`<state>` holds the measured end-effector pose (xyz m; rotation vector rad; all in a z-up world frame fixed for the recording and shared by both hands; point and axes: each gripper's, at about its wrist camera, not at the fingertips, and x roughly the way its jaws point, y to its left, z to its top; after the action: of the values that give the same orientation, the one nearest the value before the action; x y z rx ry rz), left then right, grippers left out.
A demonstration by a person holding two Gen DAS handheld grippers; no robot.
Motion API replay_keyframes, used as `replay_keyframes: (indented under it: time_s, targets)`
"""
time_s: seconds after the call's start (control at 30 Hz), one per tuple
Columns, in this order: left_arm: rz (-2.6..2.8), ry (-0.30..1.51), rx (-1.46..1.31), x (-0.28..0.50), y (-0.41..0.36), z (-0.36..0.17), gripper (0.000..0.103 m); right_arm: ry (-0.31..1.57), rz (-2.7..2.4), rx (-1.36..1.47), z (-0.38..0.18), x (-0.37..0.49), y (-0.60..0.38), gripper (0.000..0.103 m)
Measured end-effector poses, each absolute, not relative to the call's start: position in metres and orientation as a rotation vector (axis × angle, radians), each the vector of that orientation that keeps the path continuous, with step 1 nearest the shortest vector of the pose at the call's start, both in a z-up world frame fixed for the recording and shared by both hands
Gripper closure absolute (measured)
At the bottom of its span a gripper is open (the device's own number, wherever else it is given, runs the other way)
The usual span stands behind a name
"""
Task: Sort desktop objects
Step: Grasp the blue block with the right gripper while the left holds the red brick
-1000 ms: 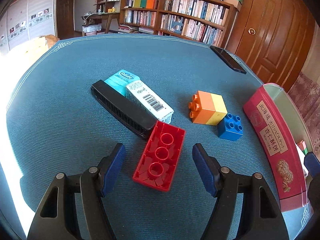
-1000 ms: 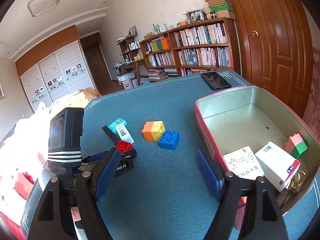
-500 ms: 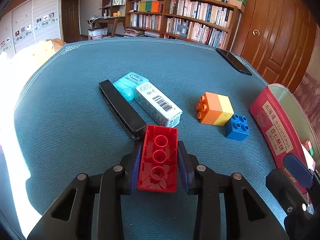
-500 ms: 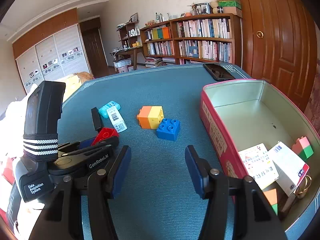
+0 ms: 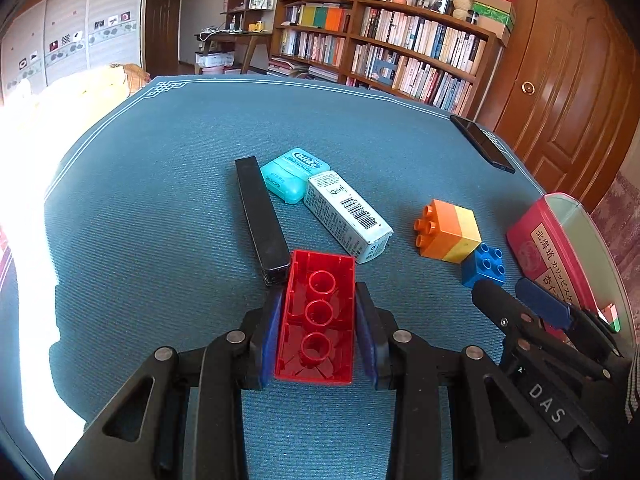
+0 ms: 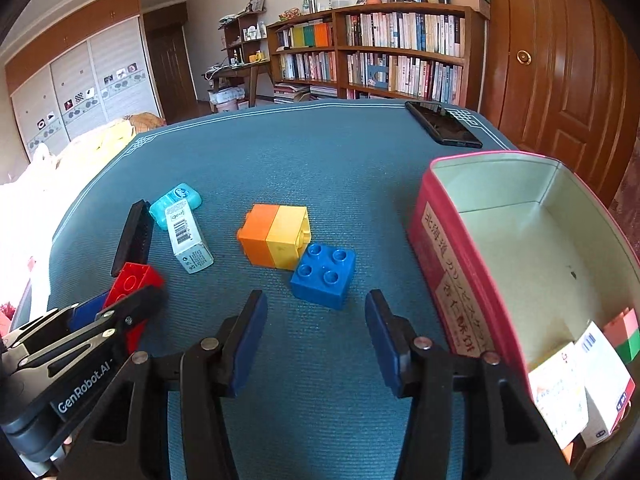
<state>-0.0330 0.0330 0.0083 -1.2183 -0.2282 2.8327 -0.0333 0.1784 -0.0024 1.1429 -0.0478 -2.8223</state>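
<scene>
The left gripper (image 5: 320, 330) is clamped on the red brick (image 5: 318, 318), its blue pads pressed against both long sides; the brick lies hollow side up on the blue table cloth (image 5: 160, 220), its far corner just beside the black bar (image 5: 261, 216). The right gripper (image 6: 316, 338) is closing with nothing between its jaws, the blue brick (image 6: 324, 276) lying just ahead of them.

Only the right wrist view looks into the pink tin (image 6: 520, 248), where white cartons (image 6: 584, 384) and a pink-and-green brick (image 6: 624, 336) sit in its near corner.

A phone (image 6: 442, 128) lies near the cloth's far edge, with bookshelves (image 6: 380, 52) and a wooden door (image 6: 560, 60) behind.
</scene>
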Motion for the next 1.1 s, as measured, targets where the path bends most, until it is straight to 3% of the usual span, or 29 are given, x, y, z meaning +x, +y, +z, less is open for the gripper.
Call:
replay_keyframes:
  time_s: [0.33,0.5,1.1]
  targets:
    - [2.827,-0.244,-1.233,-0.034,0.031,0.006,0.066,-0.039,-2.821,1.206,-0.013,-0.059,0.173,0.047]
    - [2.825,-0.24,-1.24,-0.034,0.033,0.007,0.066,-0.061,-2.827,1.222,-0.014,-0.064,0.176,0.061]
    - [2.822,-0.225,-1.17,-0.027,0.042,0.024,0.066,-0.024,-2.809,1.047,0.006,-0.02,0.163,0.064]
